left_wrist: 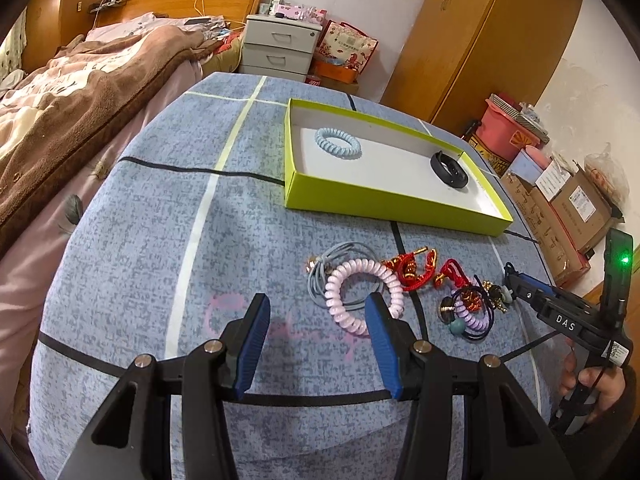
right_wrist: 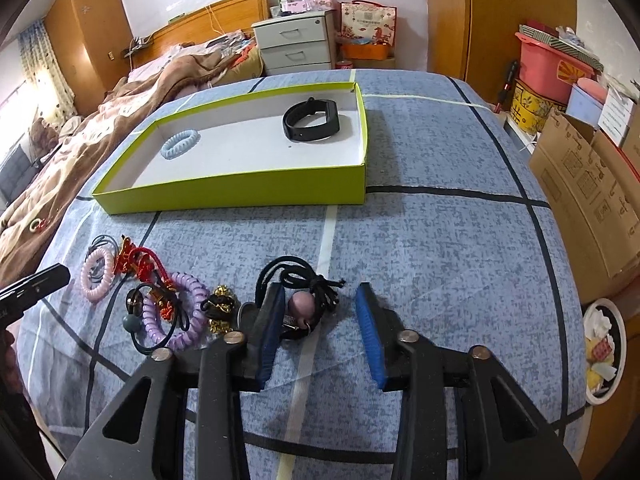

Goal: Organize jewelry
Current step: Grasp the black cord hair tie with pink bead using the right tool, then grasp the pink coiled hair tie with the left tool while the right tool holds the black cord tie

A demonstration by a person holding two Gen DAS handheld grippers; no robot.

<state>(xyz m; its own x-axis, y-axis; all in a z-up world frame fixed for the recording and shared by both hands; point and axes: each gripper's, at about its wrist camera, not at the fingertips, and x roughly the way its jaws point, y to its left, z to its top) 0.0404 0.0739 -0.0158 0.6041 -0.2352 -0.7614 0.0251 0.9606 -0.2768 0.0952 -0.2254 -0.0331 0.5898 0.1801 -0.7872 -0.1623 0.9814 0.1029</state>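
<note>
Nearest in the left wrist view, the left gripper (left_wrist: 316, 312) hangs over the blue-grey checked bedspread (left_wrist: 160, 240) with its blue pads spread wide and nothing between them; its right pad overlaps the near edge of a pink spiral hair tie (left_wrist: 362, 294), which lies on a grey cord loop (left_wrist: 320, 276). In the right wrist view the right gripper (right_wrist: 320, 304) is likewise released, jaws well apart, and a black cord with a dusty pink bead (right_wrist: 302, 304) lies on the cloth just beside its left pad, partly hidden behind it. To the left of that bead sits the rest of the loose pile: a gold and black charm (right_wrist: 219, 308), a purple spiral hair tie (right_wrist: 176, 320) tangled with a thin black elastic carrying a grey-green ball (right_wrist: 132, 322), then red knotted cords (right_wrist: 136, 264) with gold beads. From the left camera the right gripper's black body (left_wrist: 568, 312) reaches in at the right edge toward this pile, held by a hand (left_wrist: 592, 384) low in the corner. Farther up the bed, well apart from the pile, stands a shallow lime-green box (right_wrist: 240, 190) with a white inside; a light blue spiral hair tie (right_wrist: 180, 143) lies in its left part and a black wristband (right_wrist: 312, 120) in its right part. Beyond it are a brown blanket (left_wrist: 80, 92), a white drawer unit (left_wrist: 280, 44) and wooden wardrobes (left_wrist: 480, 40)
</note>
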